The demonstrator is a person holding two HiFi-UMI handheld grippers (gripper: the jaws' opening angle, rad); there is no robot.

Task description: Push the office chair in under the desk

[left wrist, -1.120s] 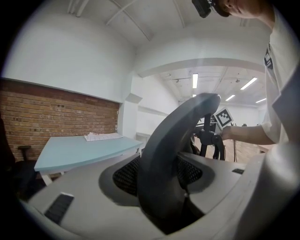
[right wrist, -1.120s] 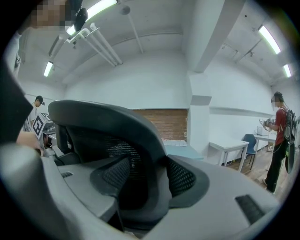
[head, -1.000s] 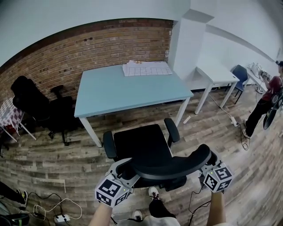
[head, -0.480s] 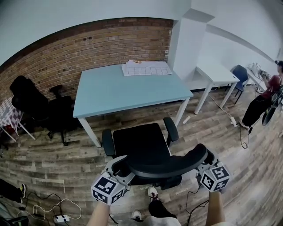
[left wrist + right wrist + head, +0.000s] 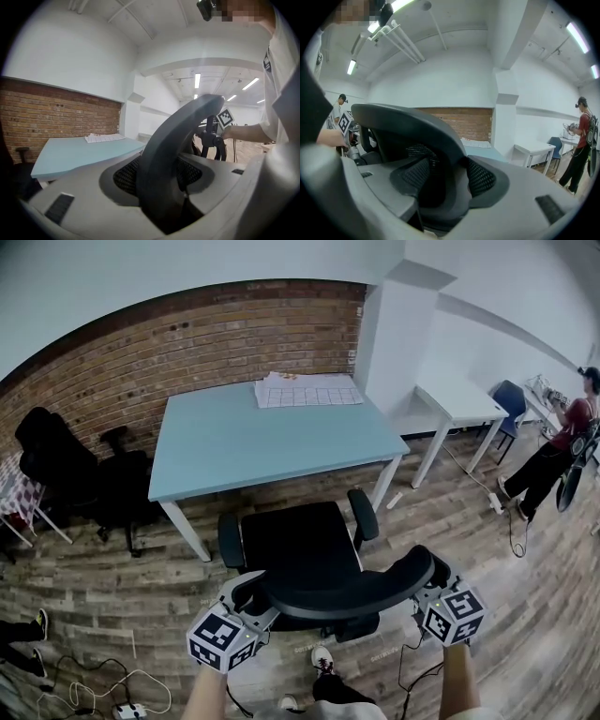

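Wood-plank floor runs up to a red brick wall and a white square pillar. Against the brick, a light blue rectangular desk on white legs is seen, with a white gridded sheet lying at its far edge.

Black office chair with two armrests is placed just in front of the desk, facing it. Its seat is not yet under the top: a strip of floor shows between the seat's front edge and the desk's near edge. The chair sits between the two front desk legs, a little toward the right one.

Curved black backrest is held at both ends. Left gripper is clamped on the left end; in the left gripper view its black mesh pads are pressed against both faces of the rim. Right gripper is clamped on the right end in the same way, with its mesh pads hard against the rim.

Noted around the edges:
- second black office chair by the brick wall at left
- white table and blue chair at right
- a person in a red top at far right
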